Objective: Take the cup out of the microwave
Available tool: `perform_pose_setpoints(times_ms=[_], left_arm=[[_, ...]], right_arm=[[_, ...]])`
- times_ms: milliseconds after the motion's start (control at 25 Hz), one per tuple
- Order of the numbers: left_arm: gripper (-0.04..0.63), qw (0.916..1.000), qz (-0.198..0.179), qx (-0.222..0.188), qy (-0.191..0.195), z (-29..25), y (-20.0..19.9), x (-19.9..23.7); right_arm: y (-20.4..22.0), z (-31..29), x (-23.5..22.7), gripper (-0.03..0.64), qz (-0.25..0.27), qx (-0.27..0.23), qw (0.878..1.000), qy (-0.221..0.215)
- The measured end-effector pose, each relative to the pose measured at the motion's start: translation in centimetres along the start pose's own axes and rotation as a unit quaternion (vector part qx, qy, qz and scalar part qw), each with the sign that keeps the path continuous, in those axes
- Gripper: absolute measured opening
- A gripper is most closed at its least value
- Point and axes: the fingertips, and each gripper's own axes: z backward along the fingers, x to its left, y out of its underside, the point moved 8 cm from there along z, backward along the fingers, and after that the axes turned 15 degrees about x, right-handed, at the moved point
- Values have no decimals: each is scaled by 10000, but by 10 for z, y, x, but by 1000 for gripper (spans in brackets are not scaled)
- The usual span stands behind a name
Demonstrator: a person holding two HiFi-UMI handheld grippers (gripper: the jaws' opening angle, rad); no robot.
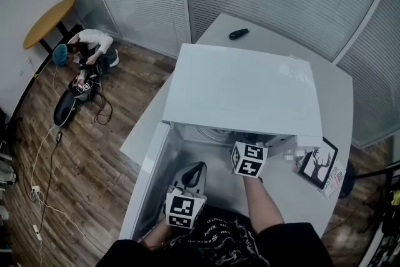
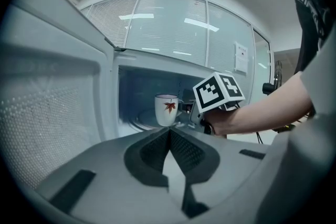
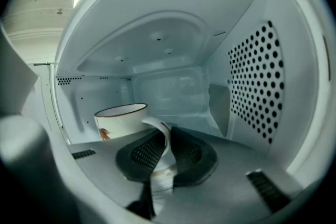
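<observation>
A white cup (image 2: 167, 109) with a red leaf print stands on the turntable inside the open microwave (image 1: 244, 87). In the right gripper view the cup (image 3: 121, 119) has a brown rim, and its handle (image 3: 161, 131) runs between my right gripper's (image 3: 167, 135) pads, which press on it from both sides. The left gripper view shows that gripper (image 2: 185, 108) reaching in from the right, at the cup's handle side. My left gripper (image 2: 169, 132) is shut on nothing and hangs in front of the opening, short of the cup. From the head view the cup is hidden under the microwave's top.
The microwave door (image 1: 147, 178) stands swung open on the left. A perforated wall (image 3: 257, 86) lies close on the right inside the cavity. On the white table sit a framed deer picture (image 1: 317, 166) and a black object (image 1: 238, 34). A person (image 1: 92, 50) crouches on the floor among cables.
</observation>
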Motion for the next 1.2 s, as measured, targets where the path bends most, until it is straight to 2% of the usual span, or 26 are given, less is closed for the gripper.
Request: perform_pose_setpoints(times_ms=[600,1200], left_arm=[[6,10000,-33,-68,-38,3,1,-6],[6,9994,183,-200,-216,9,5,-5]], right_arm=[[10,20,-3,38,12,-29,9999,-149],[17,42,-3,38,87,-90,9995,-279]])
